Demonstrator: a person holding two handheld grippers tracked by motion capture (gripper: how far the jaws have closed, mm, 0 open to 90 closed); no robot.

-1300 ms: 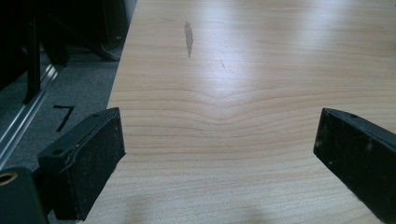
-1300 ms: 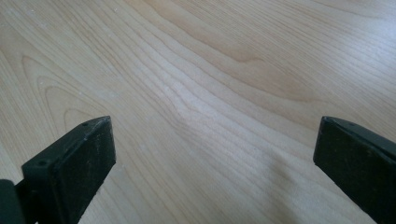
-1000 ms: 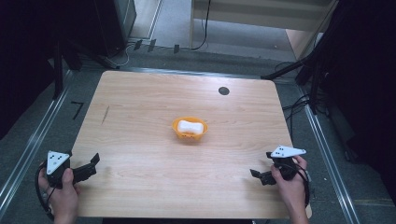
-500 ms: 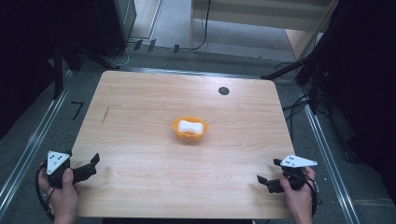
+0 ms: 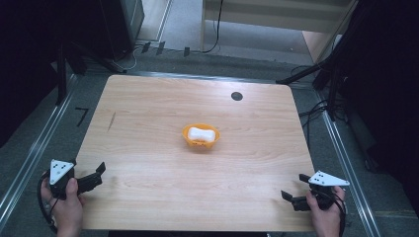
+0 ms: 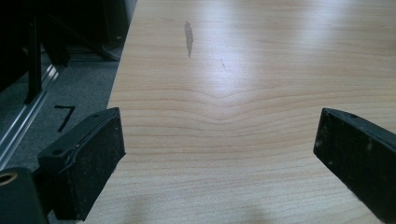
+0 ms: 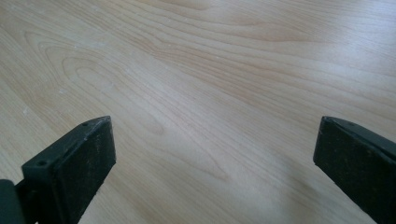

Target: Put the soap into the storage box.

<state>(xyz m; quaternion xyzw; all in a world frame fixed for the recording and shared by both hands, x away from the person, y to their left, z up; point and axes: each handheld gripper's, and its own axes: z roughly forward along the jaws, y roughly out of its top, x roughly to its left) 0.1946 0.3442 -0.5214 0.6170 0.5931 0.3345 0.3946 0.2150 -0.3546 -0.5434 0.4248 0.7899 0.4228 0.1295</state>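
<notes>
An orange bowl (image 5: 200,137) with a white bone-shaped object (image 5: 202,133) in it sits near the middle of the wooden table (image 5: 148,108). My left gripper (image 5: 97,174) rests at the table's front left corner, held by a hand, jaws wide open over bare wood. In its own view the left gripper (image 6: 219,140) holds nothing between its pads. My right gripper (image 5: 288,197) is at the front right corner, open too. The right gripper (image 7: 215,149) looks down on bare wood grain. Both grippers are far from the bowl.
A small black round cap (image 5: 236,96) is set in the table near its far edge. A dark streak (image 6: 188,37) marks the wood at the left. Metal rails (image 5: 34,148) run along the floor on both sides, with cables (image 5: 316,106) at the right.
My right gripper has pulled back toward the table's front right corner. The left gripper and the bowl have stayed put.
</notes>
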